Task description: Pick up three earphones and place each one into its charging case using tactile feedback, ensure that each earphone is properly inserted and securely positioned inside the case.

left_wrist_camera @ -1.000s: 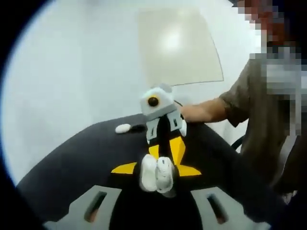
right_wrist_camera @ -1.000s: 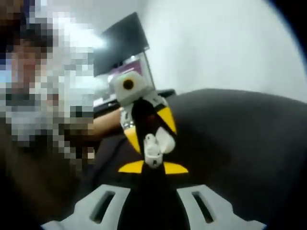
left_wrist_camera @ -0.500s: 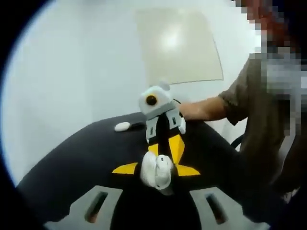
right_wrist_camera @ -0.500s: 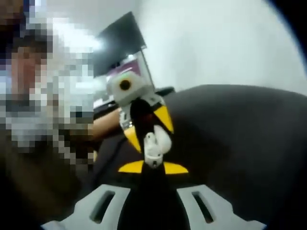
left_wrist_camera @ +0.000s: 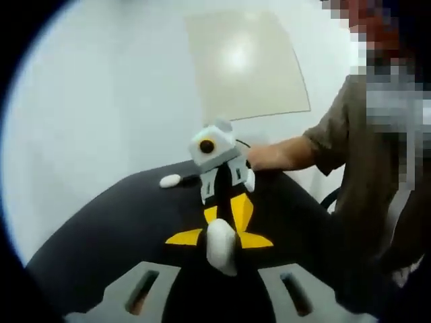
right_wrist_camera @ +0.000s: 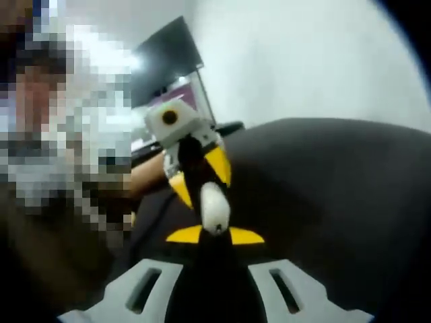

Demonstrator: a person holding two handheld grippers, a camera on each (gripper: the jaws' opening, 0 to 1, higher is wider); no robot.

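A white oval charging case [left_wrist_camera: 221, 246] with its lid down hangs above the black table [left_wrist_camera: 101, 229], between both grippers, which face each other. My left gripper [left_wrist_camera: 220, 239] is shut on the case, a yellow tip on each side. The right gripper [left_wrist_camera: 229, 210] reaches in from across and its yellow fingers [left_wrist_camera: 242, 210] meet the top of the case. In the right gripper view the same case [right_wrist_camera: 215, 207] stands upright just above my right gripper [right_wrist_camera: 215, 235], whose yellow tips close on its lower end. The left gripper's fingers [right_wrist_camera: 219, 165] hold it from behind. No earphone is visible.
A second small white oval object [left_wrist_camera: 170, 180] lies on the far part of the table beside a dark item [left_wrist_camera: 192, 178]. A person's forearm [left_wrist_camera: 283, 155] and olive sleeve [left_wrist_camera: 337, 145] stand at the right. A dark monitor [right_wrist_camera: 167, 62] stands behind.
The case showed two parted white halves a second ago; now they are together as one closed oval. The opposite gripper has tilted slightly in each view.
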